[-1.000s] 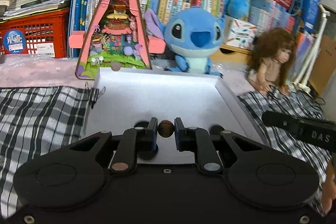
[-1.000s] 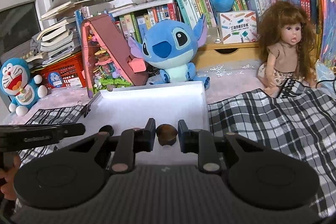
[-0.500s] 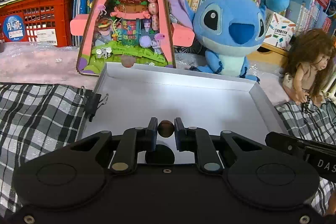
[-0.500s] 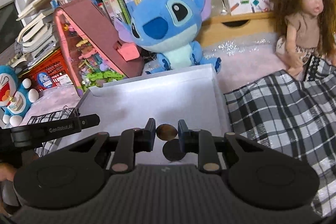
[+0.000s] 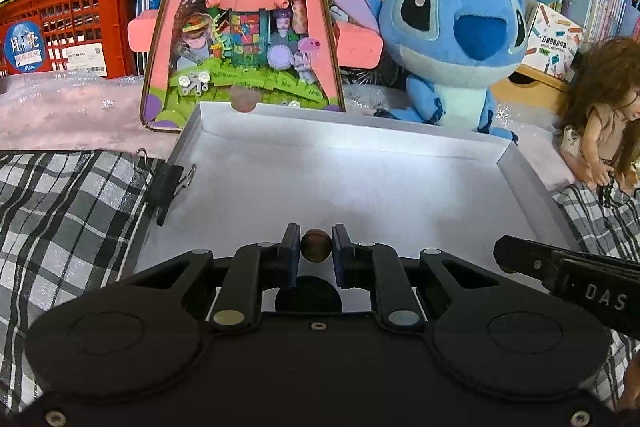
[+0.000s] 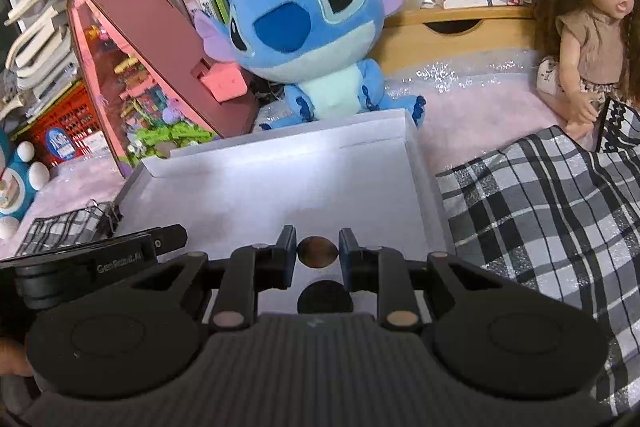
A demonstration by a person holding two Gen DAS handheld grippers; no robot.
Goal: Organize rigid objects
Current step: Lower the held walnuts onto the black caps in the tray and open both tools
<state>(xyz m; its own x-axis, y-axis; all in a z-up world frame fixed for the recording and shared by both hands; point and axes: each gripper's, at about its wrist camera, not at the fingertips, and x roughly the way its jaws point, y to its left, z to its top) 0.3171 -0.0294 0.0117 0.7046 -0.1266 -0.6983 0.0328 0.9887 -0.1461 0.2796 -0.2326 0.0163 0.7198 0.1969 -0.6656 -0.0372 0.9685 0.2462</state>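
Both tongs now lower over white tray [image 5: 352, 187], left tongs [image 5: 316, 247] and right tongs [image 6: 318, 251] each clenching a brown nut.

Both wrist views look forward and steeply down along their own fingers, close over the white tray [image 5: 524, 171] [image 6: 424, 167]. The left view faces it from the left, the right from the right; both share the blue plush [image 5: 452, 39] [image 6: 312, 39] behind.

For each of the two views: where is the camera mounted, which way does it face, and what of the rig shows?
Left wrist: on the left gripper, facing down-forward over the white tray; the right gripper's finger intrudes at right.
Right wrist: on the right gripper, same heading; left gripper's finger at left.
Shared: tray, blue plush, each gripper holding a brown ball.
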